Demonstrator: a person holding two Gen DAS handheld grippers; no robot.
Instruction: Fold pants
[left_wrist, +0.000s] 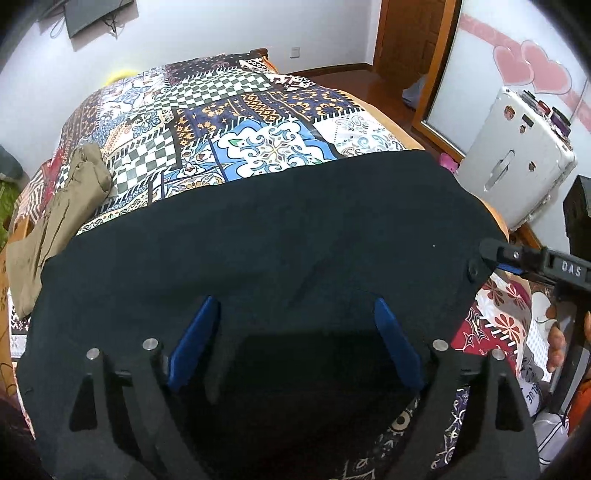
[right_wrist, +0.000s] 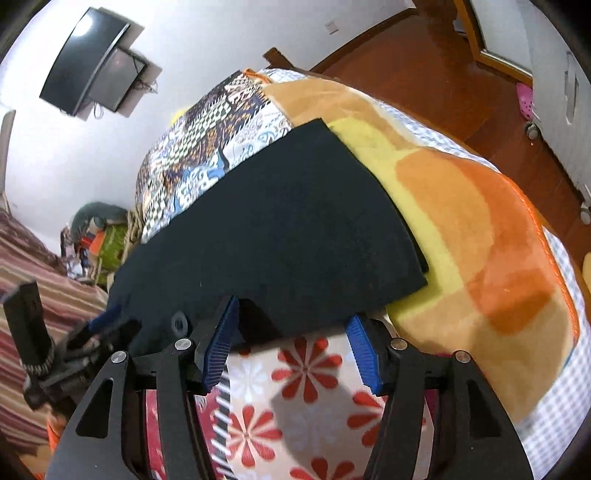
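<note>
Black pants (left_wrist: 258, 229) are seen spread flat across the near part of a bed (left_wrist: 229, 122), folded into a broad band whose long axis runs left to right. The near edge lies just in front of both tools. The left gripper (left_wrist: 295, 332) is tipped steeply down over the middle of the cloth, its blue fingers (left_wrist: 195, 339) set wide apart with nothing pinched between them. The right gripper (right_wrist: 291, 347) is angled down at the band's right near corner; its fingers (right_wrist: 364, 354) stand moderately apart, the cloth edge just ahead of their tips and not gripped. A tan garment (left_wrist: 59, 206) lies at the far left. The next fold is judged to need both near corners taken.
</note>
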